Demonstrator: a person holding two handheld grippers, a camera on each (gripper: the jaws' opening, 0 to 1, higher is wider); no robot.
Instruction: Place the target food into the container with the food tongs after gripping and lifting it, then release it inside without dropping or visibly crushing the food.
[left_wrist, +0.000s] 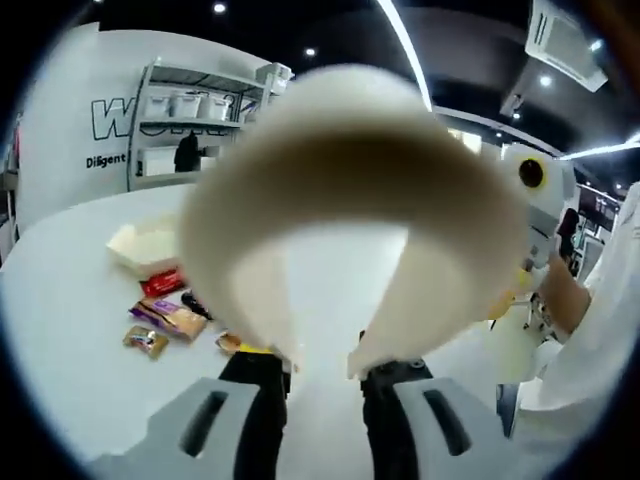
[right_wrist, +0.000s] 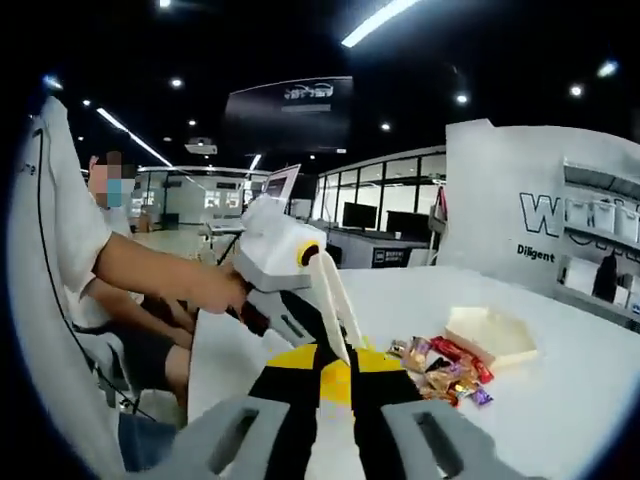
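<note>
two black fingers (left_wrist: 262, 400) of the left gripper (left_wrist: 325, 365) rise from the bottom of the left gripper view and are clamped on the cream food tongs (left_wrist: 350, 180), whose wide loop arches right in front of the camera and blurs at that range. behind the tongs lies a white worktop (left_wrist: 70, 280). on it, to the left, sits an open cream paper container (left_wrist: 145, 245), and just beside it a small scatter of wrapped snacks (left_wrist: 165, 315), red, purple and gold; none is inside the container and none is between the tong tips. at the right edge a person's hand (left_wrist: 562, 292) shows beside a white sleeve.

in the right gripper view the right gripper (right_wrist: 335, 365) has its fingers close together with only a narrow gap; whether they hold anything i cannot tell. a yellow patch shows just behind them. past it the left gripper appears as a white body with a yellow ring, the tongs angling down from it toward the worktop. the snack pile lies to the right, touching the container's near side.
</note>
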